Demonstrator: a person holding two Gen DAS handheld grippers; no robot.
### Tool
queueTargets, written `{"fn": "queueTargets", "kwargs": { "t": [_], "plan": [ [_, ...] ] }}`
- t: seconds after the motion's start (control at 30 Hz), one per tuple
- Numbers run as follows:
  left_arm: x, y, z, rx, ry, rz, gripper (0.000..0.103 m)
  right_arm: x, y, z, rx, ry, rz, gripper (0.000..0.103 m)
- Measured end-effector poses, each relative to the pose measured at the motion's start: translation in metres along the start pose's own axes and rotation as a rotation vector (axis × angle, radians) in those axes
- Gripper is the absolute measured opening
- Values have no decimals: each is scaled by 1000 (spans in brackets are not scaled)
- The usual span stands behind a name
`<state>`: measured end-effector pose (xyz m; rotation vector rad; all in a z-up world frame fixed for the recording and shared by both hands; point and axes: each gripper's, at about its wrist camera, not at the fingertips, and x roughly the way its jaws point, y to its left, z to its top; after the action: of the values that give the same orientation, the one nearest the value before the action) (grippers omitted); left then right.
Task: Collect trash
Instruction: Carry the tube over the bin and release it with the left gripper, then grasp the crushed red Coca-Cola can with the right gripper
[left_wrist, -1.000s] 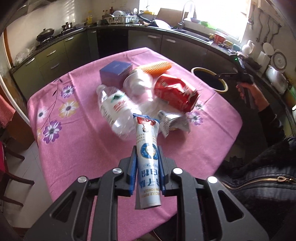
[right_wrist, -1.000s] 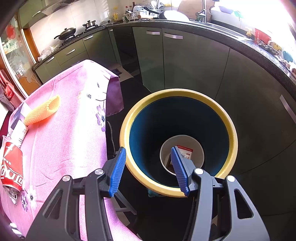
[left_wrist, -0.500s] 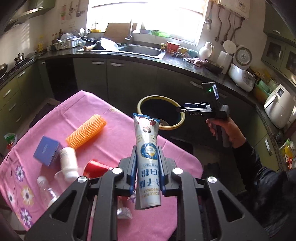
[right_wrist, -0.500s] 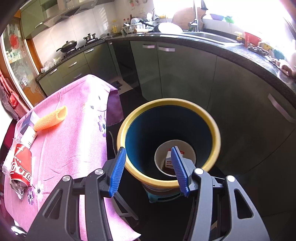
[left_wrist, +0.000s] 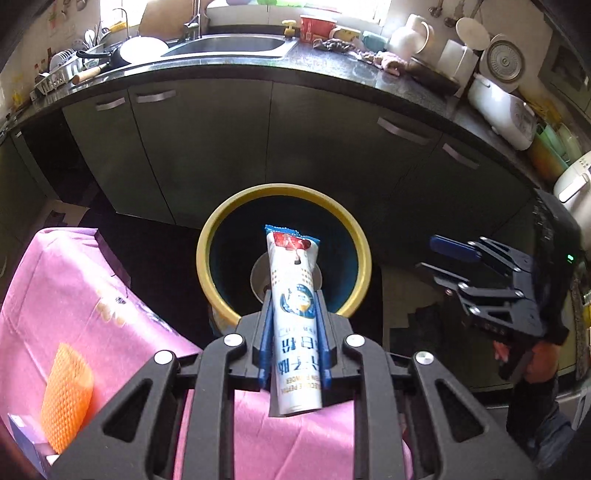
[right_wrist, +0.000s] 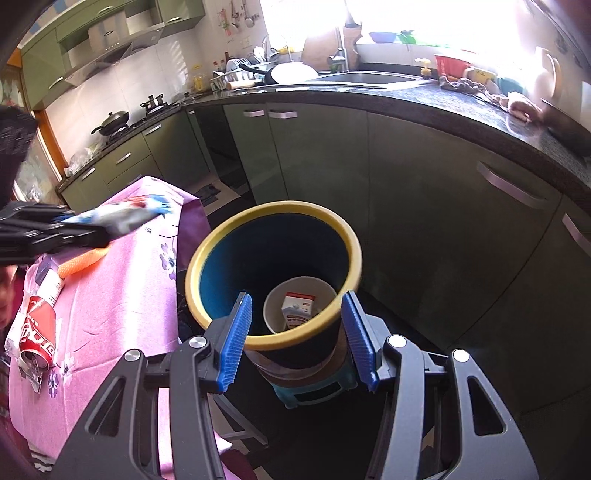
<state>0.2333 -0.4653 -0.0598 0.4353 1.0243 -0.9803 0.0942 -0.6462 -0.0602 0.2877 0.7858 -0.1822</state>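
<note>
- Swung from tabletop to bin (left_wrist: 283, 254): left gripper (left_wrist: 293, 332) pinching tube (left_wrist: 294, 295), aimed at mouth for drop;
- right gripper (right_wrist: 297, 336) spread, empty, clear of drop path.

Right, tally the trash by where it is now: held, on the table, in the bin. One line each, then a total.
Held by the left tool: 1, tube
On the table: 3, can, orange net, box
In the bin: 1, carton
Total: 5

Home kitchen: sink (left_wrist: 229, 46), stove (right_wrist: 122, 125), cabinets (right_wrist: 314, 166).
</note>
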Motion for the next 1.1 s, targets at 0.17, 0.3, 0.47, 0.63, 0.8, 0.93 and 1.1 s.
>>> {"fn": "queueTargets", "kwargs": {
  "t": [0.17, 0.3, 0.47, 0.63, 0.8, 0.93, 1.1],
  "plan": [
    [46, 6, 25, -37, 34, 29, 58, -1, -9, -3, 11, 5, -10, 51],
    [27, 8, 26, -58, -28, 14, 63, -5, -6, -5, 1, 3, -8, 51],
    [-58, 2, -12, -72, -203, -50, 67, -4, 5, -5, -15, 3, 6, 51],
    [-167, 8, -88, -135, -504, -50, 92, 4, 30, -2, -65, 23, 39, 51],
    [-250, 35, -175, -192, -711, 117, 97, 12, 75, 6, -142, 44, 89, 51],
    [-292, 67, -226, -259, -773, 306, 97, 24, 131, 12, -235, 66, 161, 51],
    [-315, 129, -273, -343, -810, 461, 97, 48, 212, 17, -330, 139, 291, 51]
  ]
}}
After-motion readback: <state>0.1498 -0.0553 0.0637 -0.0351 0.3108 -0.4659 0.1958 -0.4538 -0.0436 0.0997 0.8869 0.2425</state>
